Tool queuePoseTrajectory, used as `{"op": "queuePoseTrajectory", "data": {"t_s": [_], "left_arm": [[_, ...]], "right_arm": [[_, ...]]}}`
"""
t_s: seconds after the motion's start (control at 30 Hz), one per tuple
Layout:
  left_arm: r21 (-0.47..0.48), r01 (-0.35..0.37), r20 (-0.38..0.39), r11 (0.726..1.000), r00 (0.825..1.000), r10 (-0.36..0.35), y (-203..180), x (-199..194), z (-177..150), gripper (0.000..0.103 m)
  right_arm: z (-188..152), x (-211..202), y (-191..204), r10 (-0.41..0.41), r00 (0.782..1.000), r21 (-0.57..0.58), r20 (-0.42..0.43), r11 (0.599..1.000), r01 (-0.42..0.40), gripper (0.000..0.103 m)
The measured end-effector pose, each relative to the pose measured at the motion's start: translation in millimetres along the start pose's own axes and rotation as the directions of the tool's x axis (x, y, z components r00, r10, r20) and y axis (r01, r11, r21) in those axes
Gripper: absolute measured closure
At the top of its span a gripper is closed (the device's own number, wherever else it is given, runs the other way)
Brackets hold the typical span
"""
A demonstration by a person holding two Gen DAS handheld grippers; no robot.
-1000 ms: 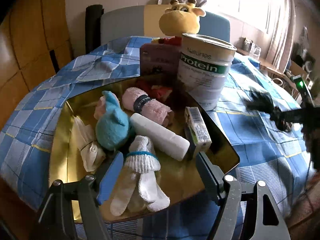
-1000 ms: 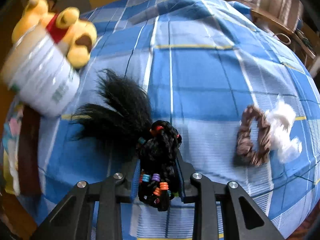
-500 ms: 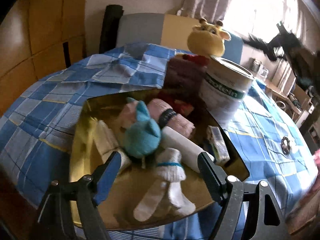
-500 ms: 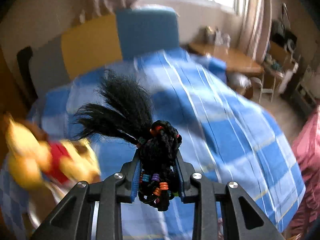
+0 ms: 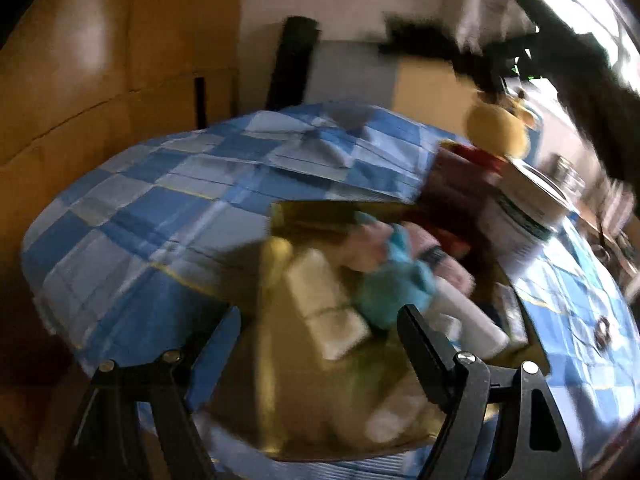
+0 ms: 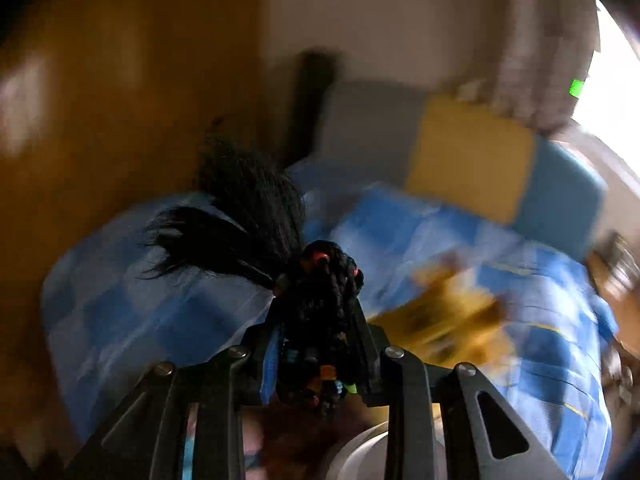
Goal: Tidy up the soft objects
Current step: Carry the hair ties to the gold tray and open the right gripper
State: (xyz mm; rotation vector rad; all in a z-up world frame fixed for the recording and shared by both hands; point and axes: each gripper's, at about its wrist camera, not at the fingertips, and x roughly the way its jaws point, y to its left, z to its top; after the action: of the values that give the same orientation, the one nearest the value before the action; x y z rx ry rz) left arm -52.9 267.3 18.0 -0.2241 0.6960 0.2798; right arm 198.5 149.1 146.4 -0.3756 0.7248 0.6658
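**Hairpiece held above the bed; tray of soft things below**

A black hairpiece [image 6: 316, 292], braided and strung with coloured beads, is clamped between the fingers of the right gripper [image 6: 318, 344], its loose tuft fanned up and to the left. It is carried in the air over the blue checked bedspread [image 6: 160, 312]. In the left wrist view the same hairpiece [image 5: 420, 40] is seen as a dark blur high above the far edge of the bed.

The left gripper [image 5: 320, 332] is held wide, with nothing between its fingers, over the near edge of a gold tray [image 5: 304, 216] that lies on the bedspread. In the tray are gathered a teal soft toy [image 5: 396, 284], a pink roll [image 5: 440, 256], a white roll [image 5: 472, 320] and a pale folded bundle [image 5: 324, 308]; the blur leaves the rest hard to name.

Just past the tray's far right corner a protein tin [image 5: 520, 224] stands upright, and behind it what appears to be a yellow plush [image 5: 496, 128] is seen. A scrunchie [image 5: 602, 332] lies apart on the bedspread near its right edge.
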Motion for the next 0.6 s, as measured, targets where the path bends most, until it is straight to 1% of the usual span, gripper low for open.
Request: {"op": "queuePoseTrajectory", "data": {"t_s": [0.03,0.1,0.13,0.2,0.27,0.3,0.37,0.5,0.53,0.6], "left_arm": [[-0.017,-0.019,0.005,1.0,1.0,0.019,8,-2,1,0.022],[-0.06,-0.063,0.012,0.996,0.998,0.063,27,-4,3,0.022],[-0.082,-0.082,0.012,0.993,0.996,0.083,37,-5,3,0.022],[-0.111,-0.111,0.012,0.988,0.994,0.113,51,-7,2,0.022],[-0.123,-0.133,0.01,0.983,0.991,0.135,60,-9,1,0.022],[-0.13,-0.145,0.009,0.981,0.989,0.147,64,-10,0,0.022],[-0.144,-0.159,0.004,0.977,0.987,0.161,71,-10,-3,0.022],[-0.158,-0.163,0.0,0.974,0.986,0.165,74,-12,-6,0.02],[-0.154,-0.161,0.004,0.975,0.986,0.164,72,-13,-6,0.019],[-0.143,-0.155,0.01,0.978,0.987,0.158,67,-14,-6,0.016]], "right_arm": [[-18,11,24,0.039,0.998,-0.043,-0.049,0.998,-0.041,0.074],[-48,26,54,0.085,0.987,-0.077,-0.133,0.992,-0.096,0.074],[-69,37,71,0.117,0.973,-0.068,-0.198,0.989,-0.133,0.074],[-101,52,93,0.185,0.943,-0.023,-0.275,0.98,-0.199,0.074],[-128,60,113,0.236,0.919,0.018,-0.317,0.97,-0.243,0.074],[-147,62,123,0.258,0.906,0.041,-0.337,0.965,-0.259,0.074],[-170,67,134,0.276,0.89,0.056,-0.363,0.96,-0.275,0.074],[-200,66,160,0.308,0.861,0.068,-0.405,0.949,-0.307,0.073],[-203,66,160,0.305,0.857,0.065,-0.416,0.95,-0.307,0.072],[-212,76,162,0.301,0.839,0.062,-0.454,0.95,-0.307,0.072]]}}
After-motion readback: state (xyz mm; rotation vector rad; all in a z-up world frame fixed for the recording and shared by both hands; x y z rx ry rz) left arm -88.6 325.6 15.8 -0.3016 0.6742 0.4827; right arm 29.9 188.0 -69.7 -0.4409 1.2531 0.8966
